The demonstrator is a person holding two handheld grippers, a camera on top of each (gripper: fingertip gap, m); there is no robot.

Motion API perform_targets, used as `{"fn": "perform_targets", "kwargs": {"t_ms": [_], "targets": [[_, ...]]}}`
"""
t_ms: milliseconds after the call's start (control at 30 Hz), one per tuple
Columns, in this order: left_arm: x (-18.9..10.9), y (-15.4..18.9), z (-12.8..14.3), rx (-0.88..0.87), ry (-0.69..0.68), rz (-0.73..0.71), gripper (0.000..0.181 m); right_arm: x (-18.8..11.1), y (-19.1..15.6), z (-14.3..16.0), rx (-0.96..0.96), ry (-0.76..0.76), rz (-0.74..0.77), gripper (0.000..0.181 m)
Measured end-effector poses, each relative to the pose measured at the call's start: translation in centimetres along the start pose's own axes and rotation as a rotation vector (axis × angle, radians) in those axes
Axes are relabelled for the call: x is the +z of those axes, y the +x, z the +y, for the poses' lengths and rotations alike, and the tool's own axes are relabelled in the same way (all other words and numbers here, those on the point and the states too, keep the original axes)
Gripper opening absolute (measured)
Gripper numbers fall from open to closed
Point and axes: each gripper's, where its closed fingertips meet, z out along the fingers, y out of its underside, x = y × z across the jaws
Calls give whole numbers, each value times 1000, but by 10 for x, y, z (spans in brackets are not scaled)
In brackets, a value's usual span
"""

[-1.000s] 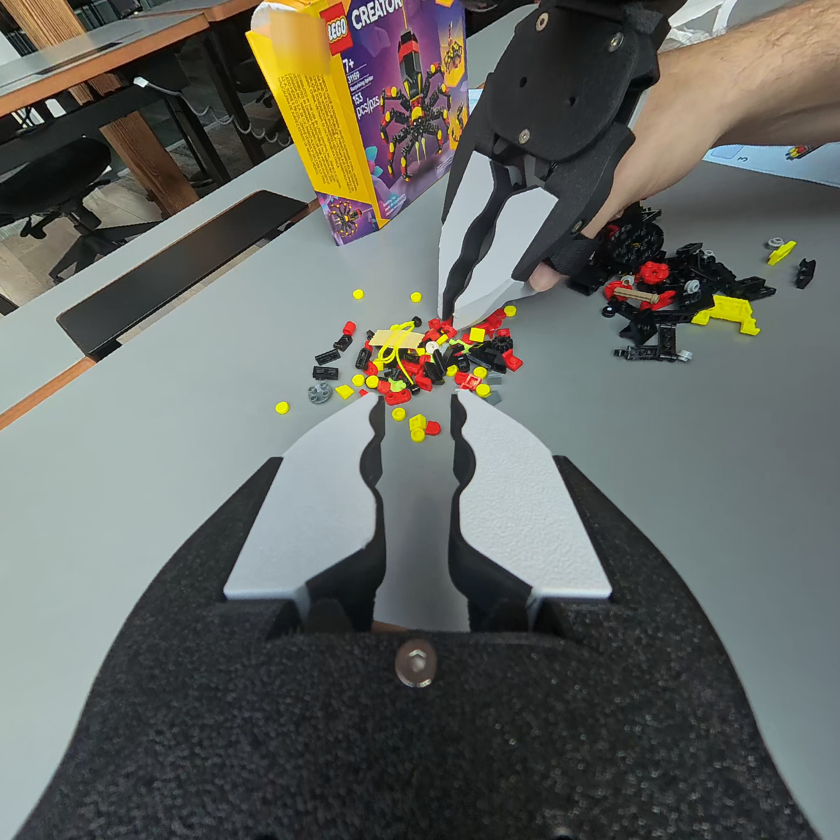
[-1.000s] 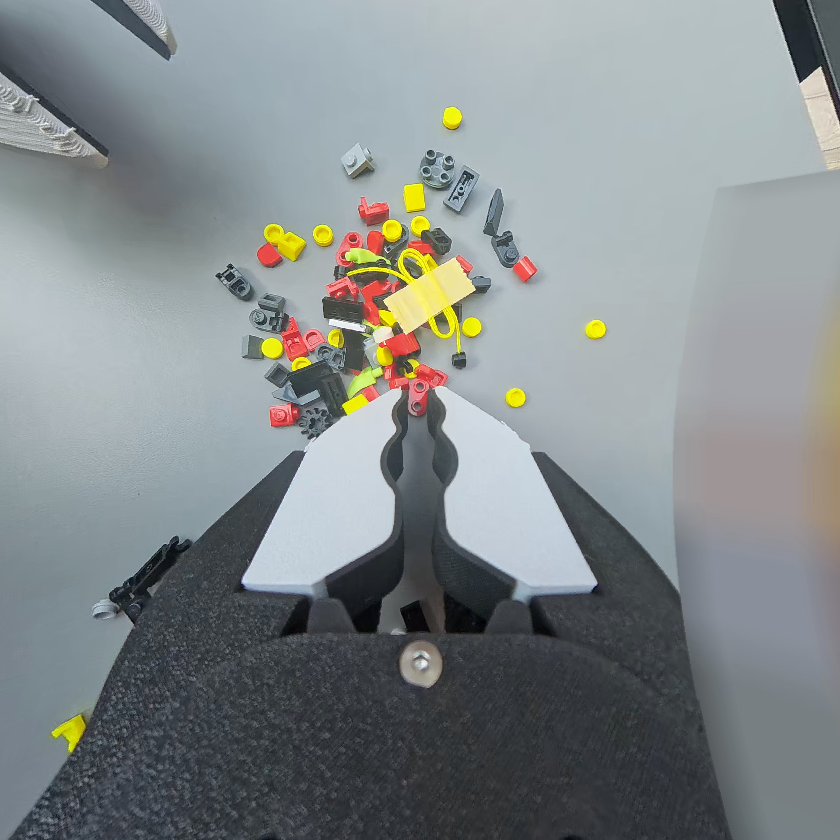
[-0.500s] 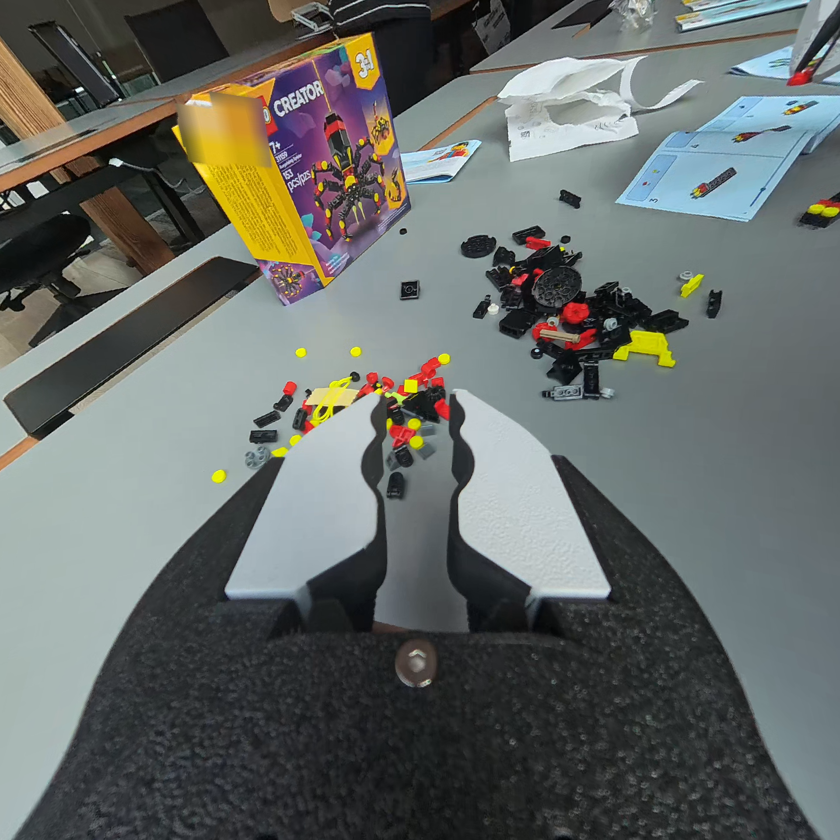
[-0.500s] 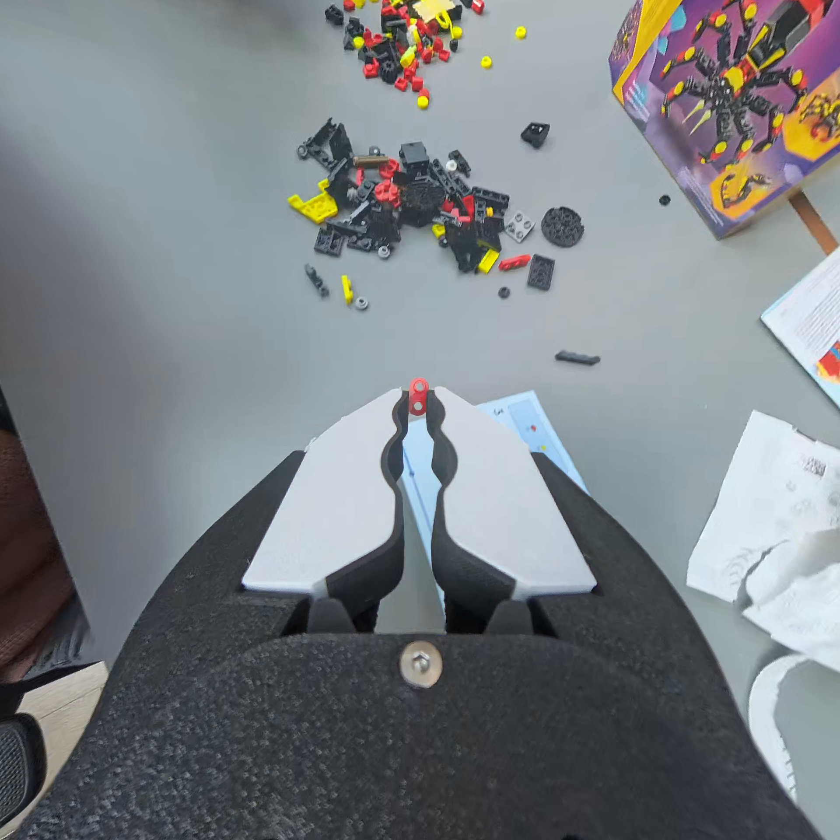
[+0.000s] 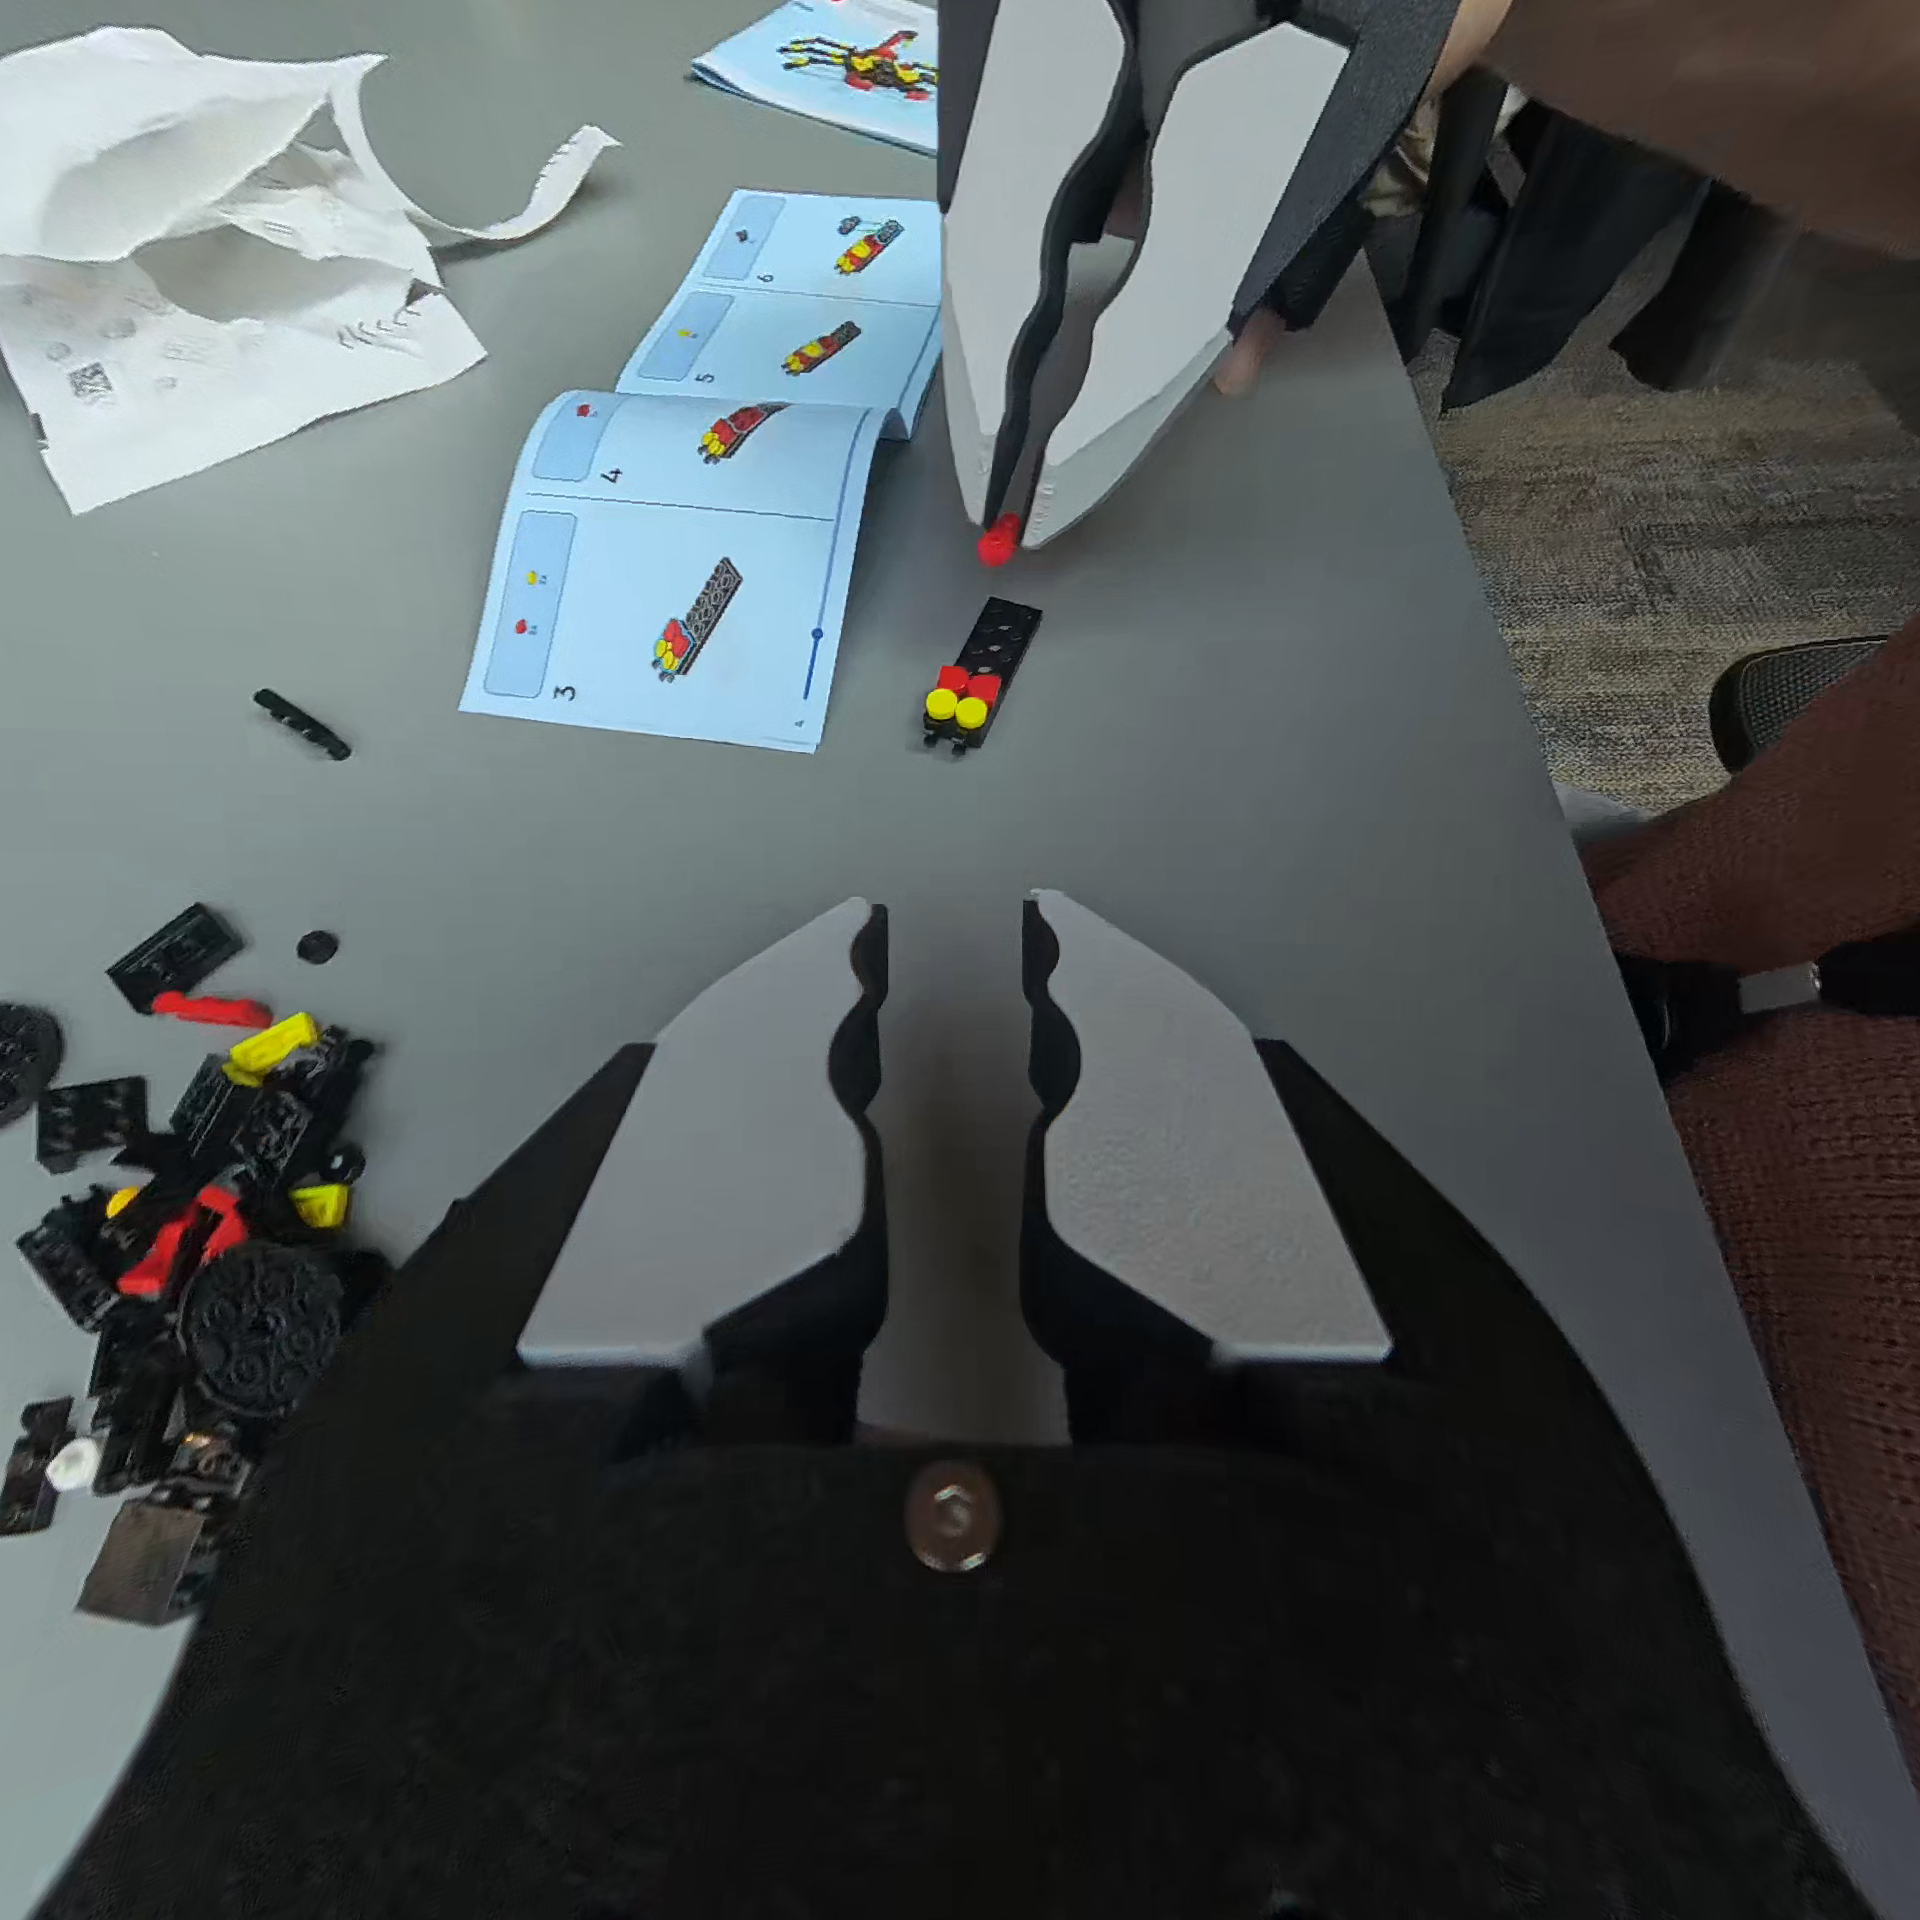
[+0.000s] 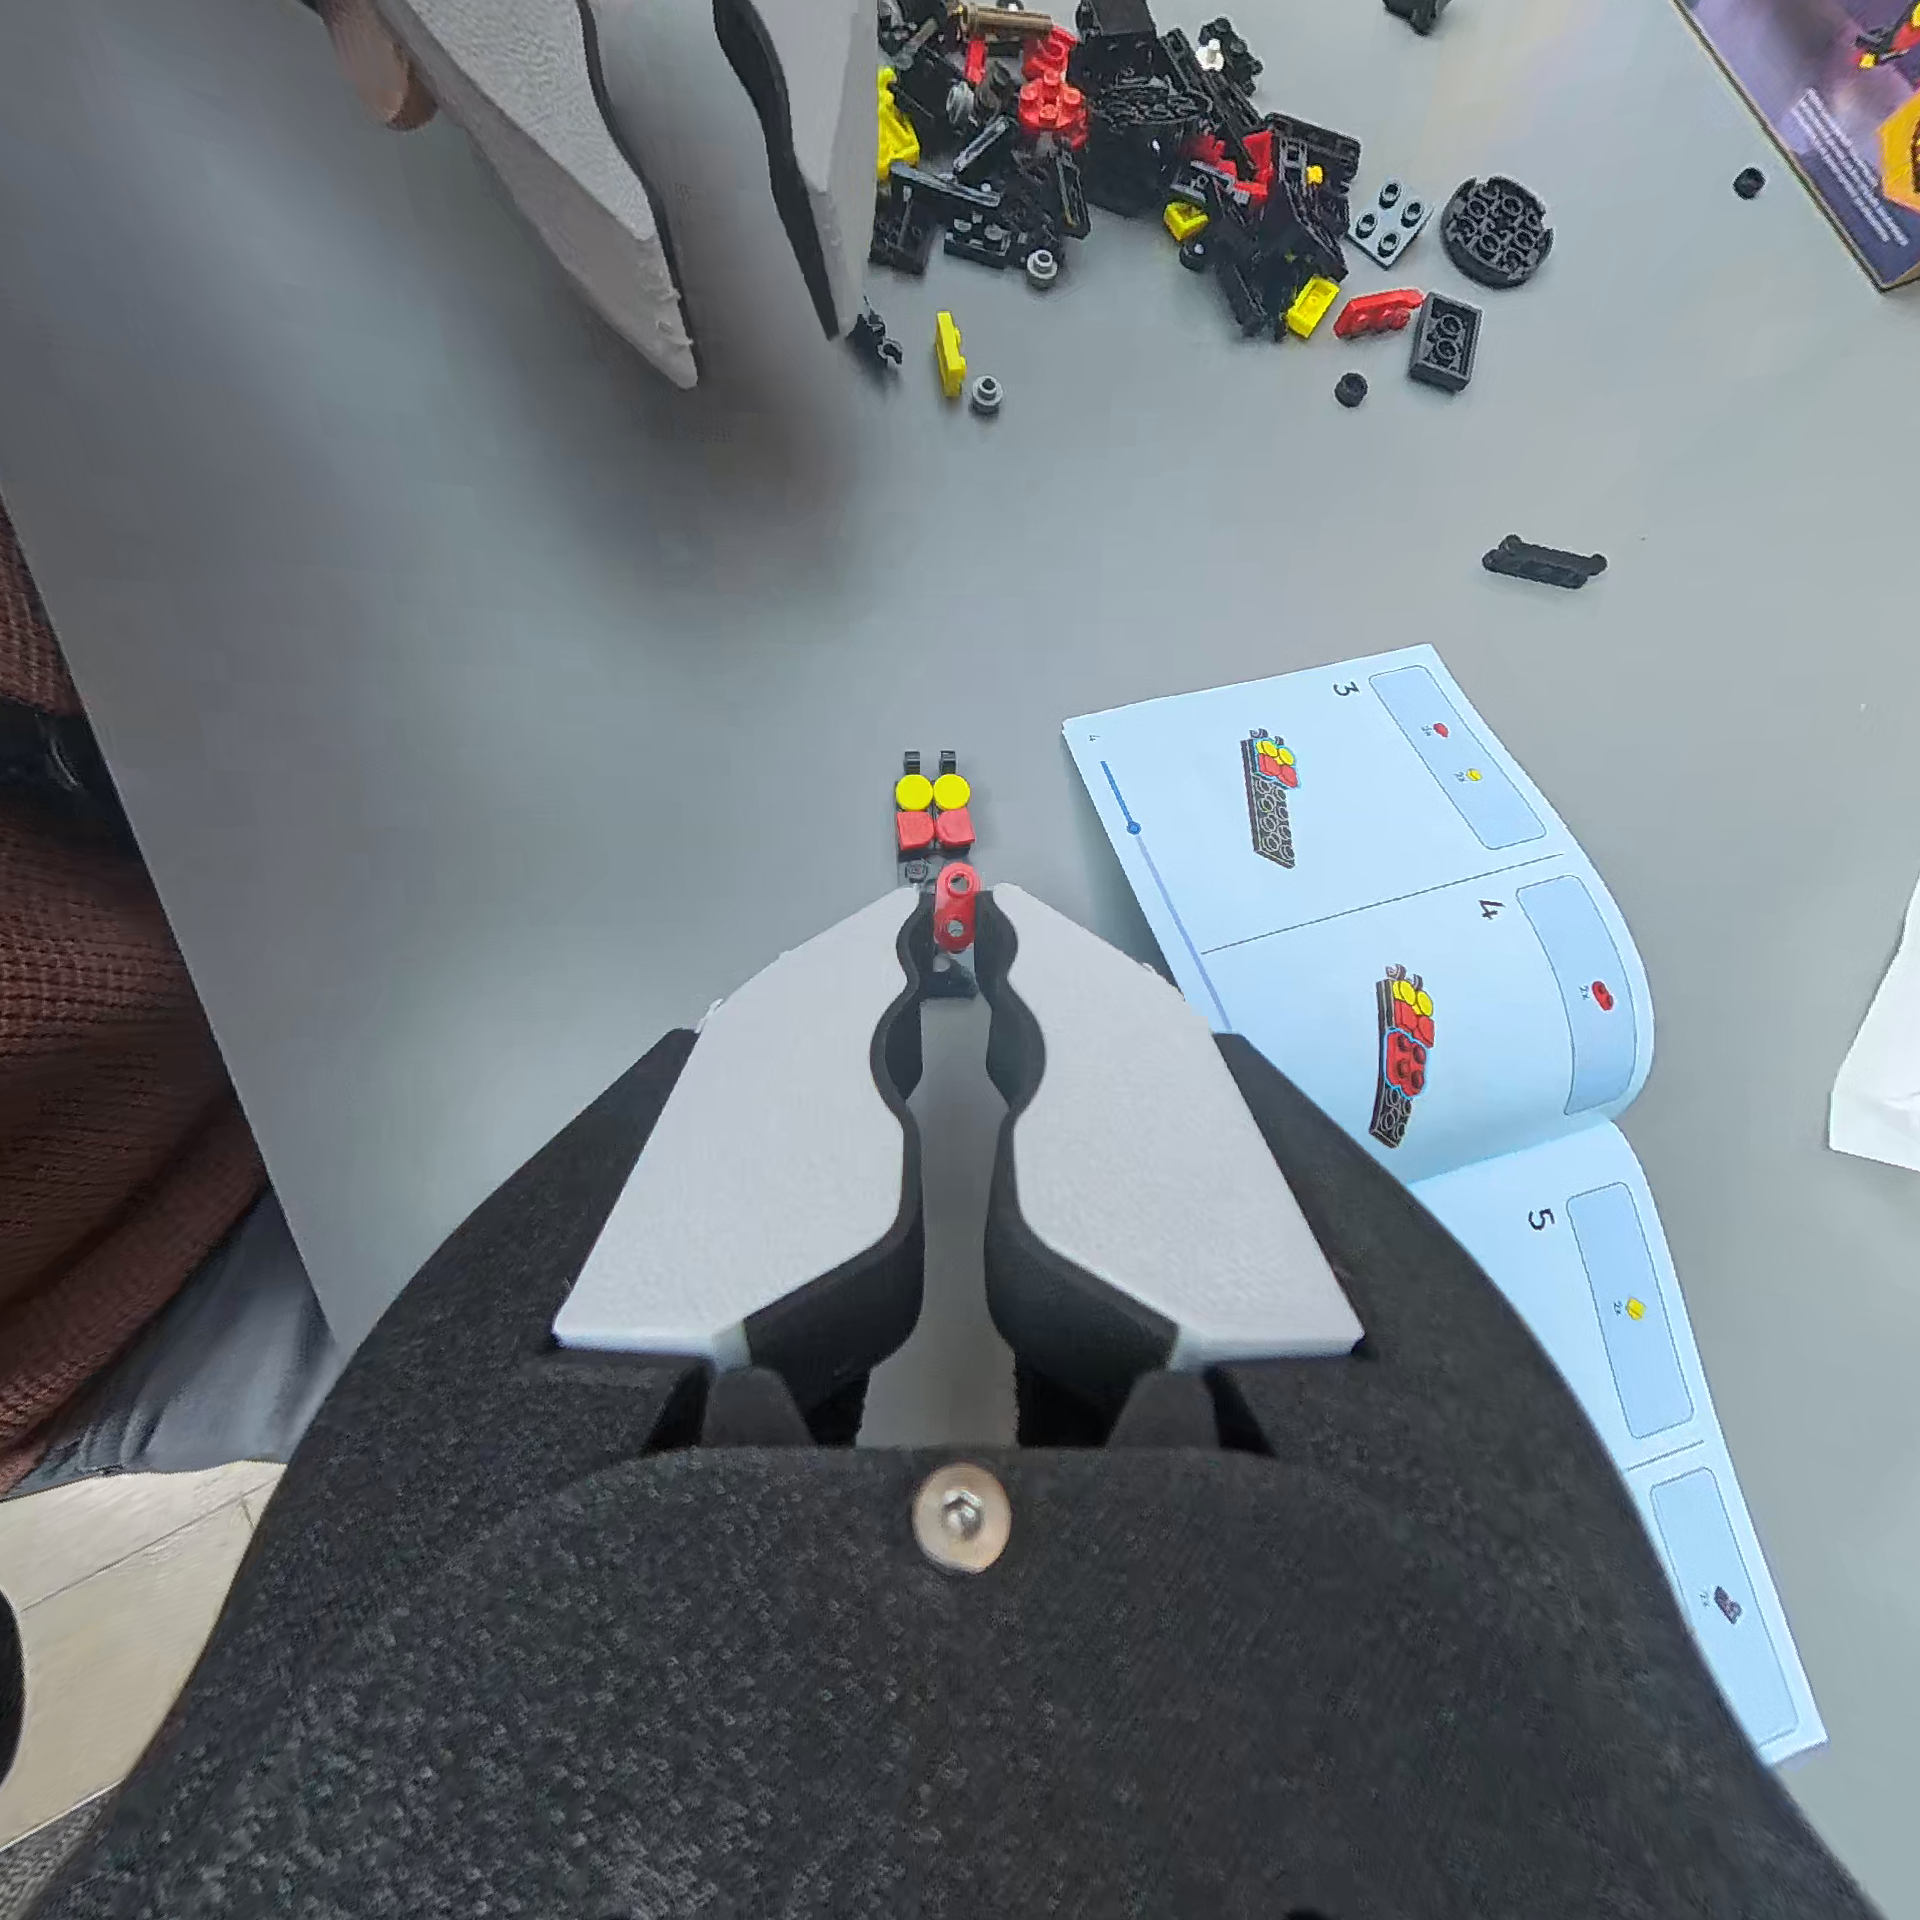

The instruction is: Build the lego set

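Observation:
A small build, a black plate with two red and two yellow pieces (image 5: 979, 677), lies on the grey table beside the open instruction booklet (image 5: 707, 540). It also shows in the right wrist view (image 6: 932, 816). My right gripper (image 6: 954, 902) is shut on a small red piece (image 6: 956, 907) and holds it just above the bare end of the black plate. In the left wrist view that gripper (image 5: 1013, 520) comes down from the top with the red piece (image 5: 997, 540) at its tip. My left gripper (image 5: 954, 906) is open and empty, hovering short of the build.
A pile of black, red and yellow pieces (image 6: 1143, 156) lies beyond the build, also at the left of the left wrist view (image 5: 187, 1226). A loose black bar (image 6: 1543, 564), torn white paper bags (image 5: 197, 249), the box corner (image 6: 1829, 125). The table edge (image 5: 1538, 790) runs along the right, with a person's legs beyond it. There is about 11 cm between the tips of the two grippers. Left tips and right tips are each some 20 cm from the loose black bar (image 6: 1543, 564). My left wrist view (image 5: 312, 714) looks at it from another angle.
My right gripper carried the red piece from the far small-parts pile over to the build beside the booklet. My left gripper swung away from that pile toward the build, still open.

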Motion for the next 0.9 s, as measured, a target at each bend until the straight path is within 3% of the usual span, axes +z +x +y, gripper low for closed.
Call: {"fn": "perform_targets", "kwargs": {"t_ms": [200, 300, 533, 900], "targets": [[46, 0, -5, 77, -148, 44, 24, 5, 1, 8, -27, -41, -52, 7], [58, -1, -7, 65, -156, 69, 24, 8, 2, 8, -31, -41, -73, 7], [66, -5, -14, -52, -113, 145, 24, 15, 0, 5, -65, -73, -126, 6], [72, -1, -10, -46, -129, 163, 24, 27, -1, 12, -72, -149, -178, 7]]}}
